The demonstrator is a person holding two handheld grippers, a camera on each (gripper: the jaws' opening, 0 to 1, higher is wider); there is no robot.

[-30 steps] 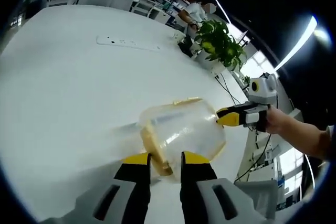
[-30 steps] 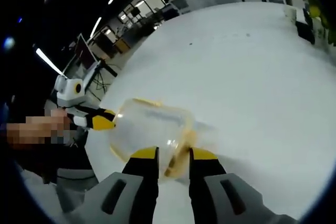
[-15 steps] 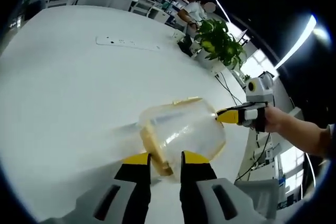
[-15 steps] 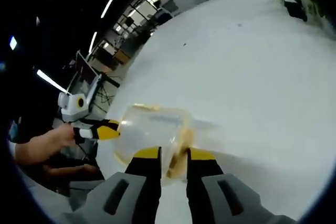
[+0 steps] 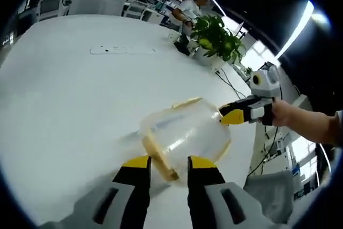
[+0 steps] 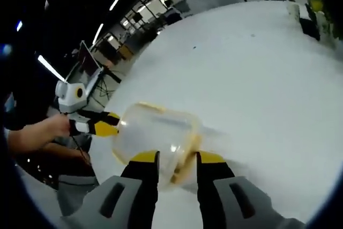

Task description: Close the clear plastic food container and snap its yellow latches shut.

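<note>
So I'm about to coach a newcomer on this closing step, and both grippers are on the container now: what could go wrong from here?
The clear container is pinched from opposite ends at its yellow latches, so uneven squeezing could tip or spin it. It sits near the table edge in the left gripper view, so a hard push from the left gripper might slide it off. The right gripper could slip off the smooth plastic.

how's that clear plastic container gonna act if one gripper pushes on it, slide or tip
The clear container looks empty, so it is probably light and may slide on the smooth white table. Its thin see-through walls might flex. With the left gripper and right gripper at opposite sides, bracing should limit tipping.
</note>
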